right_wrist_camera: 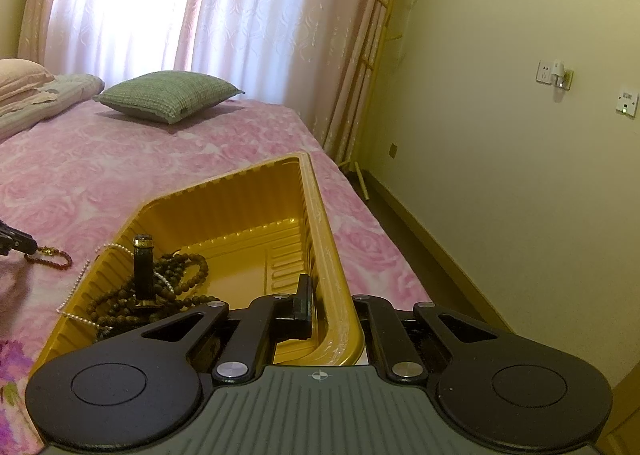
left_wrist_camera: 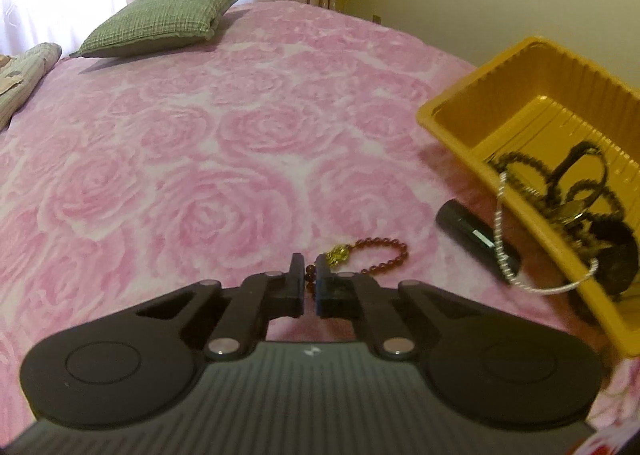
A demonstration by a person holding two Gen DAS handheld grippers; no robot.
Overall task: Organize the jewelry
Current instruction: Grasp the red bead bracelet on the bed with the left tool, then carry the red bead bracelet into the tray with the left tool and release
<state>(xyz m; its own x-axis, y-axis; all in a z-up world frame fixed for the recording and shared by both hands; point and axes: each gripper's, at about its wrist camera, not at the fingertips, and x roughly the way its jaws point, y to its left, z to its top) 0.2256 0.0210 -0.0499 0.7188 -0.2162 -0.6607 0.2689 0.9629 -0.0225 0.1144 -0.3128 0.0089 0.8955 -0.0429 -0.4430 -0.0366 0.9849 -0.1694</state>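
Note:
A red bead bracelet (left_wrist_camera: 380, 251) with a gold charm (left_wrist_camera: 338, 253) lies on the pink rose bedspread (left_wrist_camera: 200, 143). My left gripper (left_wrist_camera: 309, 261) is shut on its near end, with a few beads pinched between the pads. In the right wrist view the bracelet (right_wrist_camera: 56, 257) shows at far left, with the left gripper (right_wrist_camera: 16, 241) on it. My right gripper (right_wrist_camera: 320, 307) is shut on the near right wall of a yellow tray (right_wrist_camera: 224, 191), one finger (right_wrist_camera: 304, 299) inside. The tray (left_wrist_camera: 460, 103) holds dark bead strands (right_wrist_camera: 188, 275) and an upright black tube (right_wrist_camera: 144, 267). A pearl strand (left_wrist_camera: 500, 239) hangs over its rim.
A black cylinder (left_wrist_camera: 472, 233) lies on the bedspread beside the tray. A green pillow (left_wrist_camera: 160, 21) sits far back near the curtained window, with more bedding (left_wrist_camera: 24, 75) at the far left. The bed's edge (right_wrist_camera: 380, 223) drops to the floor along the right wall.

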